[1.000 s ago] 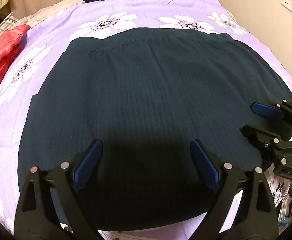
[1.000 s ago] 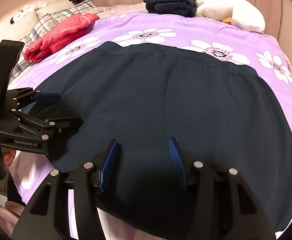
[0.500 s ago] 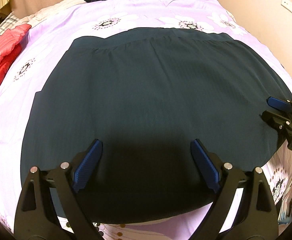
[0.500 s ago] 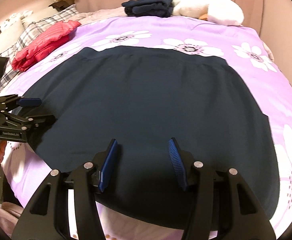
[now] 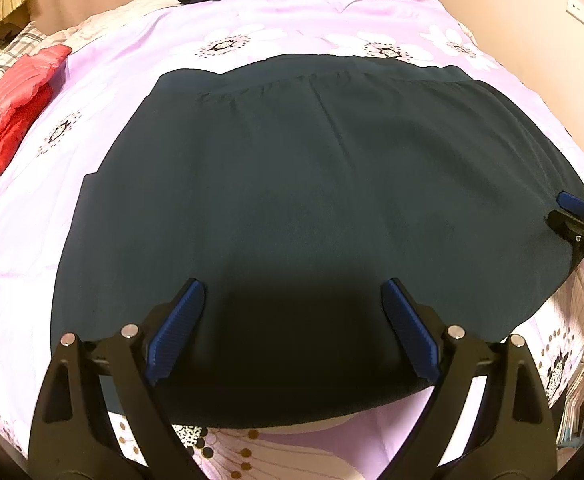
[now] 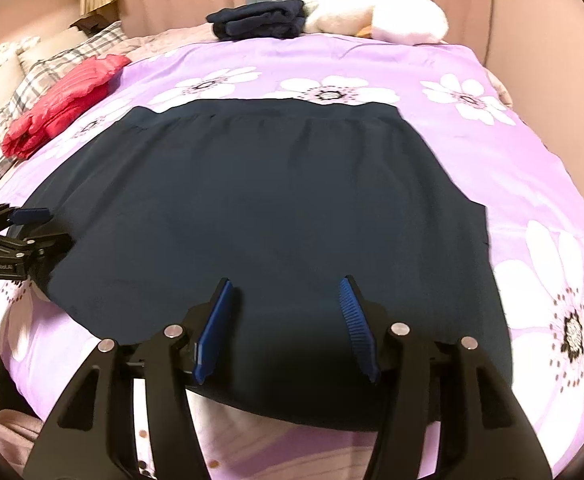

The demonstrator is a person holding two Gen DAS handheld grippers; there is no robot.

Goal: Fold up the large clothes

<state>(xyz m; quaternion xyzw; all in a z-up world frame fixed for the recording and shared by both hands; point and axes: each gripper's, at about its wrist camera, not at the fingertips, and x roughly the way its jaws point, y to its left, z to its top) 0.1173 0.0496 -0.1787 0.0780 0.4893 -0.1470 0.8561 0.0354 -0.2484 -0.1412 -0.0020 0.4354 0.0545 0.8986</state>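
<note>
A large dark teal garment (image 5: 311,180) lies spread flat on the purple flowered bedspread (image 5: 32,220), its gathered waistband at the far side. My left gripper (image 5: 292,286) is open above the near hem, toward the left, with nothing between its blue pads. My right gripper (image 6: 286,282) hovers over the near hem further right; its jaws are opening, with only flat cloth (image 6: 272,200) beneath them. Each gripper shows in the other's view: the right gripper (image 5: 567,208) by the garment's right edge, the left gripper (image 6: 52,226) by its left corner.
A red puffer jacket (image 6: 64,104) lies at the bed's far left beside a plaid pillow (image 6: 32,76). Folded dark clothes (image 6: 260,20) and a white plush (image 6: 375,12) sit at the head. A wall runs along the right side.
My right gripper has moved sideways to the right along the hem, away from the left one, and rolled a little. Its jaws stand slightly wider. The left gripper has stayed put.
</note>
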